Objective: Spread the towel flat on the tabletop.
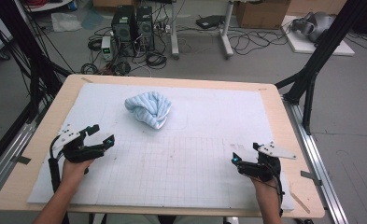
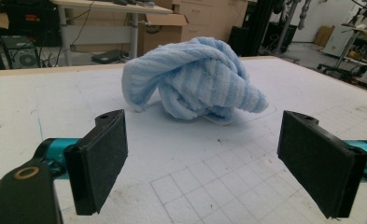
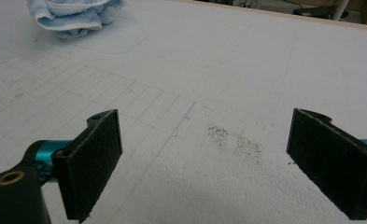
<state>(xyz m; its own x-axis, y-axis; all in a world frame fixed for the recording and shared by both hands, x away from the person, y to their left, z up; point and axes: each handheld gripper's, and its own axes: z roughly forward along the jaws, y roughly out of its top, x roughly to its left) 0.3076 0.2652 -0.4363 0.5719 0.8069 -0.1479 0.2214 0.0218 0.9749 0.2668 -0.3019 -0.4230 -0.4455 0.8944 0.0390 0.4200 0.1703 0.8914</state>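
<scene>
A crumpled light blue towel [image 1: 148, 108] lies in a heap on the white foam mat [image 1: 209, 140], a little left of the table's middle. My left gripper [image 1: 102, 134] rests near the mat's left side, open and empty, pointing toward the towel [image 2: 195, 79], which sits a short way beyond its jaws. At the right front my right gripper [image 1: 243, 153] is open too, with bare mat between its jaws. In the right gripper view the towel [image 3: 74, 16] shows far off at the upper left.
The mat carries a drawn grid [image 1: 181, 163] across its front half and lies on a wooden table [image 1: 284, 126]. Black frame posts [image 1: 312, 79] stand at both sides. Behind the table, computer towers [image 1: 132, 25], cables and cardboard boxes [image 1: 263, 13] sit on the floor.
</scene>
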